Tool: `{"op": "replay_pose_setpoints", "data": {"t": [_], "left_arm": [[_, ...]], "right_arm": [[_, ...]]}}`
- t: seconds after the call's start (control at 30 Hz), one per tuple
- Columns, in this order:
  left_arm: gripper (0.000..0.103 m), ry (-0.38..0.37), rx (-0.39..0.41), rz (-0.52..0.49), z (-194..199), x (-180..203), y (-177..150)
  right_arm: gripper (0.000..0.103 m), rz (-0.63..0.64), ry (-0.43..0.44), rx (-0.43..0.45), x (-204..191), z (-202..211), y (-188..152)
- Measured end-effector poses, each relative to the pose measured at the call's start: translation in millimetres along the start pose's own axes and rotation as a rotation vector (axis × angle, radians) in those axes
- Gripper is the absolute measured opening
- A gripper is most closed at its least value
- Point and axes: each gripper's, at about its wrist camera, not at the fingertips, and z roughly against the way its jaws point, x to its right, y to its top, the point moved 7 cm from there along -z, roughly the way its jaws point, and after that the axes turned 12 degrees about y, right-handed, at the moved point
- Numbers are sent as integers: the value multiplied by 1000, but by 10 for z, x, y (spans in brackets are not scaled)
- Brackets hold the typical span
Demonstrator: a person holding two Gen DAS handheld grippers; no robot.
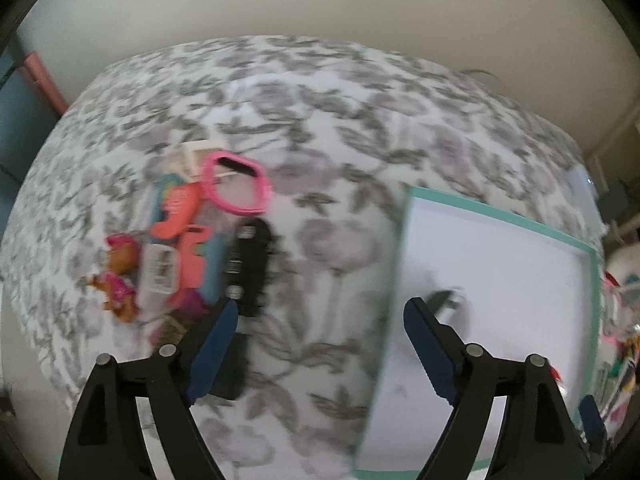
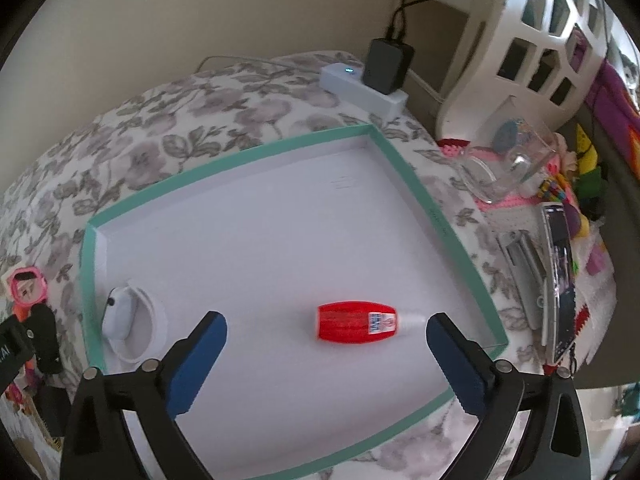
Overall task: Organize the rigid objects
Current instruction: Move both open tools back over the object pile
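A shallow white box with a teal rim lies on the floral cloth; it also shows at the right of the left wrist view. In it lie a red glue bottle and a white watch. My right gripper is open and empty just above the glue bottle. My left gripper is open and empty over the cloth. Left of it lies a pile: a pink watch, an orange toy, a black comb-like piece and a small doll.
A white power strip with a black adapter sits at the cloth's far edge. A white basket, a clear cup and mixed clutter stand to the right of the box. A wall rises behind.
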Motion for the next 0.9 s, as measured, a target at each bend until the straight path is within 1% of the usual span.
{"op": "replay_pose_setpoints", "data": {"t": [0.1,0.2,0.23,0.27,0.3,0.47,0.6,0.77,0.9], "left_arm": [[86,30,-14,35,-59,-177,23],[87,36,-36,77,-104,-363,45],[89,45,-36,95,-112,-442,61],[94,53,-36,110,-118,-512,72],[98,66,-36,131,-126,-616,89],[98,98,-50,225,-174,-1036,112],[98,100,-74,304,-217,-1333,98],[98,102,-86,365,-248,-1613,70],[98,114,-91,404,-289,-1842,24]], "right_arm": [[102,7,21,7,-66,4,-3],[102,11,77,15,-187,32,-18],[102,17,102,17,-244,40,-22],[102,27,123,22,-310,50,-25],[102,38,137,25,-366,59,-35],[102,99,227,34,-713,115,-65],[102,157,290,33,-983,167,-111],[102,224,377,28,-1342,246,-206],[102,291,428,6,-1625,271,-320]]}}
